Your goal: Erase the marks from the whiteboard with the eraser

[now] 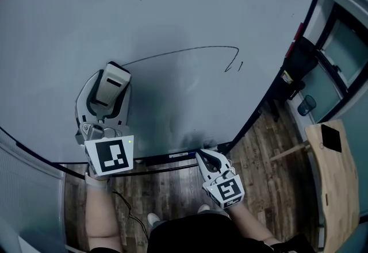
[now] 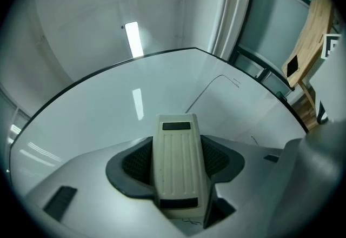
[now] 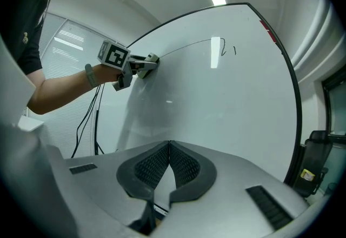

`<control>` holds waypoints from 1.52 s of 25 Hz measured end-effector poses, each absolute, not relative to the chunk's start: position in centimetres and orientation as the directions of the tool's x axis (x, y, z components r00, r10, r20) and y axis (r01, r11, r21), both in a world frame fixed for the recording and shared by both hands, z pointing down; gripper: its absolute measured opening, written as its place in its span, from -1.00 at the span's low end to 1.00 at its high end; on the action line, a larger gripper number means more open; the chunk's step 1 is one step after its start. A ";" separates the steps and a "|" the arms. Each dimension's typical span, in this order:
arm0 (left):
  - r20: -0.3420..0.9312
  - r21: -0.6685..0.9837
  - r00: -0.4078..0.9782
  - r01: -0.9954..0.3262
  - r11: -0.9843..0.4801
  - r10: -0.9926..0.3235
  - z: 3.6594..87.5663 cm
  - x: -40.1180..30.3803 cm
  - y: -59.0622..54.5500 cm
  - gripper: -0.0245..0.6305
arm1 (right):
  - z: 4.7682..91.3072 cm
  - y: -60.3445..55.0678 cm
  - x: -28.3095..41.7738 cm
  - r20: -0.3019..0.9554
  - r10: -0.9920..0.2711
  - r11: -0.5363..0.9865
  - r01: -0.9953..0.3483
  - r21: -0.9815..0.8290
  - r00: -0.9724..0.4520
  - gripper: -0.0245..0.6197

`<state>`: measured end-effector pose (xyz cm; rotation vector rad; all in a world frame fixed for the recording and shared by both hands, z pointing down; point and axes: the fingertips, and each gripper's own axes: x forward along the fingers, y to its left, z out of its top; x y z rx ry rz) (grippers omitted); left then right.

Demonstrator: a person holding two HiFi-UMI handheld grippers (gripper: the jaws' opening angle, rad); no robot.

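Two jaws of the left gripper [image 2: 178,166] clamp the eraser [image 1: 113,86] between them, its far end at the whiteboard [image 1: 172,10]. On the right gripper [image 3: 168,147] the jaws meet, empty.

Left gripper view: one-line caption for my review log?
Left gripper shut on the eraser, facing the whiteboard and its long curved line.

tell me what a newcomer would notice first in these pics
The big whiteboard fills the head view, with a long curved marker line across its middle. The left gripper is shut on a cream eraser at that line's left end. The right gripper hangs shut and empty near the board's bottom edge.
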<state>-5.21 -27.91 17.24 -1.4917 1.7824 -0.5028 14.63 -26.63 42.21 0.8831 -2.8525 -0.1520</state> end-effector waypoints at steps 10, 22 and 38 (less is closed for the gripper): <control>-0.361 -0.717 0.031 -0.648 0.256 -0.932 15.3 4.9 -33.0 -0.12 | 40.9 -28.6 22.0 0.094 -0.673 0.738 -0.658 0.152 -0.734 -0.84; -0.351 -0.804 0.113 -0.546 0.237 -0.929 16.0 5.4 -32.9 -0.11 | 41.3 -28.8 19.9 0.093 -0.664 0.747 -0.654 0.123 -0.742 -0.84; -0.273 -0.706 -0.090 -0.657 0.263 -0.958 18.9 -11.1 -25.4 -0.11 | 41.4 -24.5 5.8 0.089 -0.482 0.874 -0.473 0.107 -0.871 -0.84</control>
